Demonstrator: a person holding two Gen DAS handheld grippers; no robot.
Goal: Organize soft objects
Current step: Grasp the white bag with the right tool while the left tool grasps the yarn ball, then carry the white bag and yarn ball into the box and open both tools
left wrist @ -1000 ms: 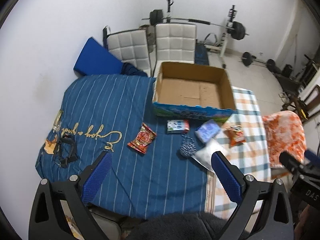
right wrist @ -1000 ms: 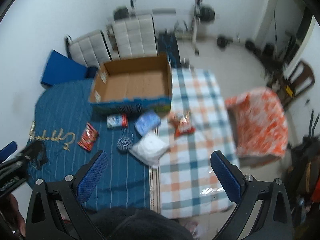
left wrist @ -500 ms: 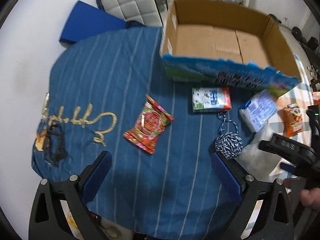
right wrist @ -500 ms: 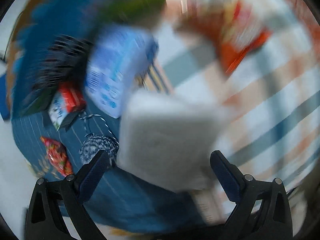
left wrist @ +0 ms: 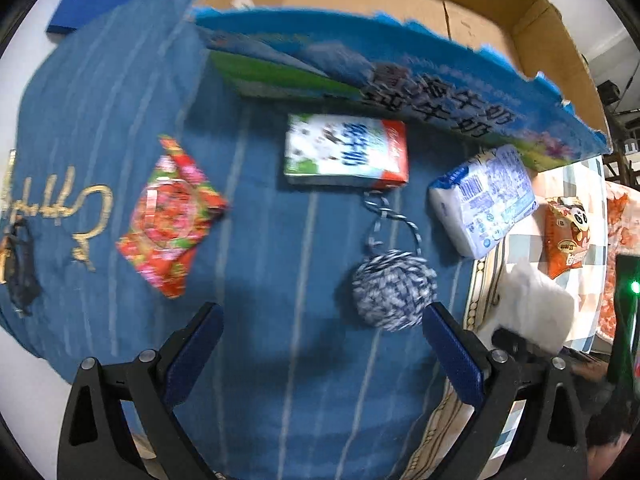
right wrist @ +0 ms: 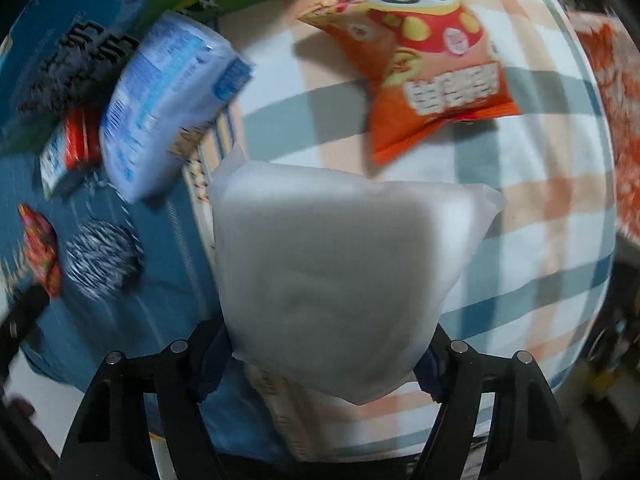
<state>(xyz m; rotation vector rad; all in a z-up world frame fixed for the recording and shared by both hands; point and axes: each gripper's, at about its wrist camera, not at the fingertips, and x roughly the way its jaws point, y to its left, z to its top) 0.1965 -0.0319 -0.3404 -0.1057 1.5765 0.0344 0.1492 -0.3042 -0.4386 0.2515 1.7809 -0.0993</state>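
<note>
Blue striped cloth (left wrist: 120,80) fills my left wrist view, spread over the counter. My left gripper (left wrist: 320,356) hangs spread wide and holds nothing. Between its fingers and a little ahead sits a blue-and-white yarn ball (left wrist: 394,289), its loose strand curling toward a milk carton (left wrist: 346,151) lying flat just in front of the cardboard box (left wrist: 400,56). A red snack packet (left wrist: 172,216) lies toward the cloth's left edge. A pale blue tissue pack (left wrist: 482,200) lies beside the box's near right corner, close to where the striped cloth meets the plaid cloth (left wrist: 584,184). An orange panda snack bag (left wrist: 568,236) rests on the plaid, near the counter's right edge. Below it I see the white soft pack (left wrist: 536,308).

Through my right wrist view, the right gripper (right wrist: 324,354) is clenched on the white soft pack (right wrist: 332,280), which sticks out ahead over the seam between the two cloths. I cannot tell whether it is lifted clear. Beyond it are the panda snack bag (right wrist: 432,68) on the plaid and the tissue pack (right wrist: 168,100), blurred, to the left.
</note>
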